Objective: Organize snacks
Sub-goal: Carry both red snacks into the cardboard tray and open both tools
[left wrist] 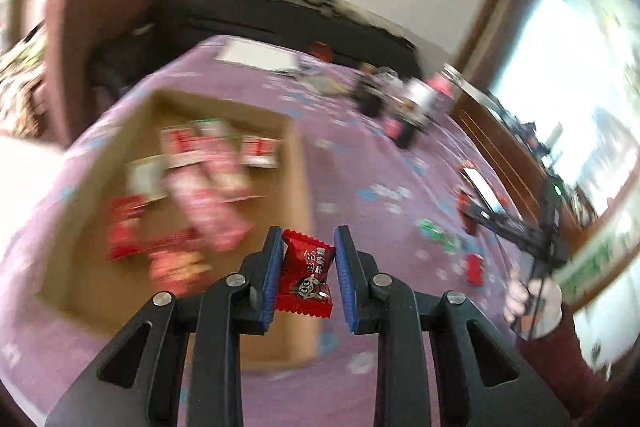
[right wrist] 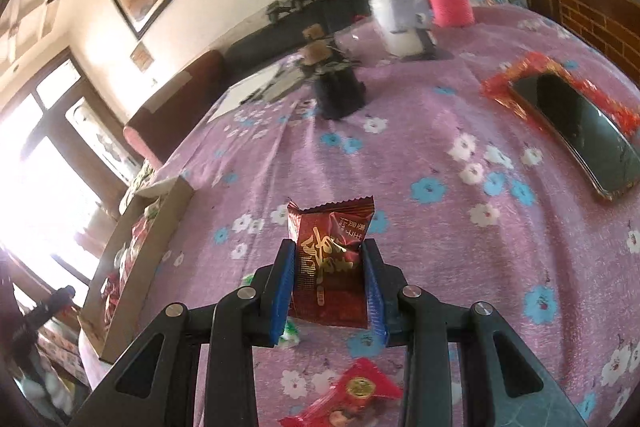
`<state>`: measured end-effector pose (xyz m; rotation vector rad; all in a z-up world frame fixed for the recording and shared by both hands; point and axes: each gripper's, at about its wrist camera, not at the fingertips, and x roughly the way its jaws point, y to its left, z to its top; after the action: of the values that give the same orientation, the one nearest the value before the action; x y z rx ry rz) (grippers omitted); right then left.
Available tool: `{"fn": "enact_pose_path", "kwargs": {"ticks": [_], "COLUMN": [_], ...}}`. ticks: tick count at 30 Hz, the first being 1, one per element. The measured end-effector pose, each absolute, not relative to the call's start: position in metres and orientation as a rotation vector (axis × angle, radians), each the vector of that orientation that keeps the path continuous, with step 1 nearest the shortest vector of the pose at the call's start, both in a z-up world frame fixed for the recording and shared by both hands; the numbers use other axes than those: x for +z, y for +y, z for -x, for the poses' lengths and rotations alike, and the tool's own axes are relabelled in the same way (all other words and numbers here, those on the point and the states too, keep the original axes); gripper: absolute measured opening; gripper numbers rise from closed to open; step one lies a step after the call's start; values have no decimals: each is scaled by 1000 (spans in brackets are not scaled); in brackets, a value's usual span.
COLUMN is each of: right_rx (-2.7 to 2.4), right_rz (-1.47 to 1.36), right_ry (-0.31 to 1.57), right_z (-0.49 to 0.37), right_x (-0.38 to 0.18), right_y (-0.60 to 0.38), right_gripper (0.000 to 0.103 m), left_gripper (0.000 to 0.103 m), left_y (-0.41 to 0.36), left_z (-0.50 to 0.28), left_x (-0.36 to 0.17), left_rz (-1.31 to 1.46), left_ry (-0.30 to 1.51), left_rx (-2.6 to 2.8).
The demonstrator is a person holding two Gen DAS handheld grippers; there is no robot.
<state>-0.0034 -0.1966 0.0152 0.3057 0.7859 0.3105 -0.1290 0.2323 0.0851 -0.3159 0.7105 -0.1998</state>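
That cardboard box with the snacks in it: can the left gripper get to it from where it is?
Probably yes. The left gripper, holding a red candy, is just beside the open-topped cardboard box, with nothing between them.

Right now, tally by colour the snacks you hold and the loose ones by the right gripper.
Red, held: 2 (red candy in left gripper, dark red packet in right gripper)
Red, loose: 1 (red packet)
Green, loose: 1 (green candy)
Total: 4
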Motion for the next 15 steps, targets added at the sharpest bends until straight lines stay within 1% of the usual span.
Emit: {"fn": "enact_pose_path", "kwargs": {"ticks": [6, 10, 15], "right_rx": [380, 518, 668], "right_rz": [-255, -175, -70], "right_ry": [770, 787, 835], "right_z": [21, 35, 48], "right_x": [41, 56, 55], "right_y": [-150, -79, 11], "right_gripper": [34, 33, 33], "left_gripper": [23, 23, 23], "left_y": [287, 305, 308], "left_z": [140, 133, 120], "left_x": [76, 60, 43], "left_rz": [365, 390, 353], "left_ry": [704, 747, 799], "left_rx": [-85, -54, -4]}}
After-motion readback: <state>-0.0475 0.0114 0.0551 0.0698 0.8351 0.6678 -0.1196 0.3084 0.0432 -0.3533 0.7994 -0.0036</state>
